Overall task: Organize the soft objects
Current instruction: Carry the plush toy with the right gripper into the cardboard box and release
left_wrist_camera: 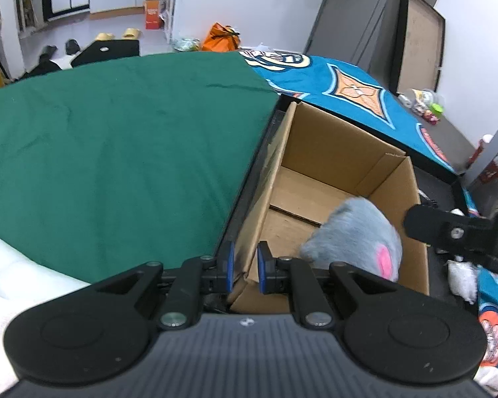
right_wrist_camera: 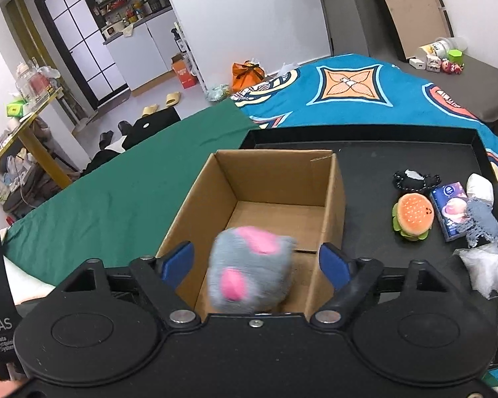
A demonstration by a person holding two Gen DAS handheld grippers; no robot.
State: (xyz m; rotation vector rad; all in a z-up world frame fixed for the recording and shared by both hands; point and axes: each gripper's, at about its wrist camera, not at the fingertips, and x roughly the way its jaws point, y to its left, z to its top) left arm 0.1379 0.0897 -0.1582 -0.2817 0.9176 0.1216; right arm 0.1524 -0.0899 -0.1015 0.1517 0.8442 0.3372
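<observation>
A grey plush toy with pink patches (right_wrist_camera: 249, 268) hangs blurred over the near end of an open cardboard box (right_wrist_camera: 275, 169). It is between the blue pads of my right gripper (right_wrist_camera: 255, 250), whose jaws stand wide and clear of the toy on both sides. In the left wrist view the same toy (left_wrist_camera: 358, 235) sits inside the box (left_wrist_camera: 332, 142) by its right wall. My left gripper (left_wrist_camera: 245, 265) is shut on the box's near left wall, with the cardboard edge pinched between its pads.
The box stands in a black tray (right_wrist_camera: 365, 132) on a bed with a green cloth (left_wrist_camera: 116, 132) and a blue patterned blanket (right_wrist_camera: 365, 99). Right of the box lie a hamburger plush (right_wrist_camera: 413, 215), a black-and-white plush (right_wrist_camera: 415, 179), a blue packet (right_wrist_camera: 450, 209), a grey knitted piece (right_wrist_camera: 483, 225) and a white pouch (right_wrist_camera: 486, 272).
</observation>
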